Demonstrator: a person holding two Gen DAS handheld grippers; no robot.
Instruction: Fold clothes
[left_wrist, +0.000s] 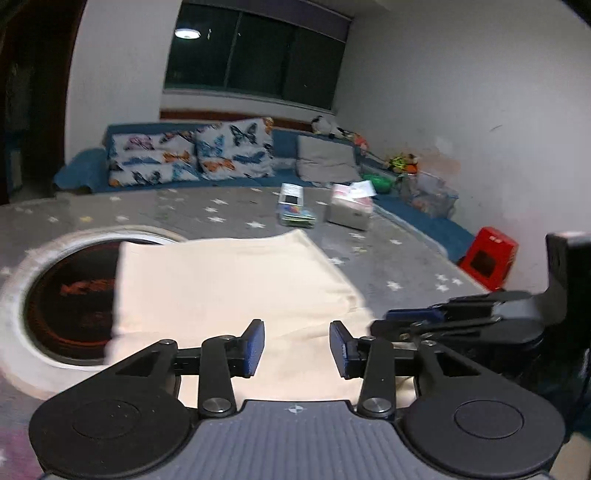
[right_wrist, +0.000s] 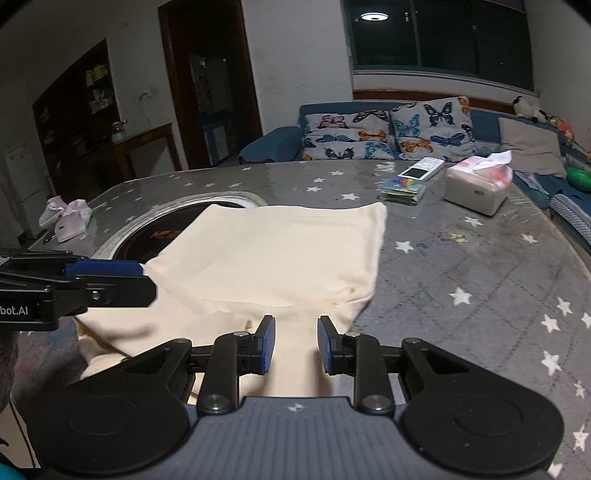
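Observation:
A cream garment (left_wrist: 229, 288) lies partly folded on the grey star-patterned table (left_wrist: 388, 258), over part of a round inset cooktop (left_wrist: 74, 295). My left gripper (left_wrist: 297, 347) is open above the garment's near edge, nothing between its blue pads. My right gripper (right_wrist: 295, 345) is open too, over the garment (right_wrist: 280, 251) near its right front corner. The right gripper shows at the right of the left wrist view (left_wrist: 417, 321), and the left gripper at the left of the right wrist view (right_wrist: 110, 280); both hover just above the cloth.
A tissue box (right_wrist: 476, 188), a white remote (right_wrist: 421, 170) and a small stack of cards (right_wrist: 402, 190) lie at the table's far right. A pink bundle (right_wrist: 68, 216) sits at the far left edge. A blue sofa with butterfly cushions (right_wrist: 388, 133) stands behind. A red box (left_wrist: 487, 258) sits beside the table.

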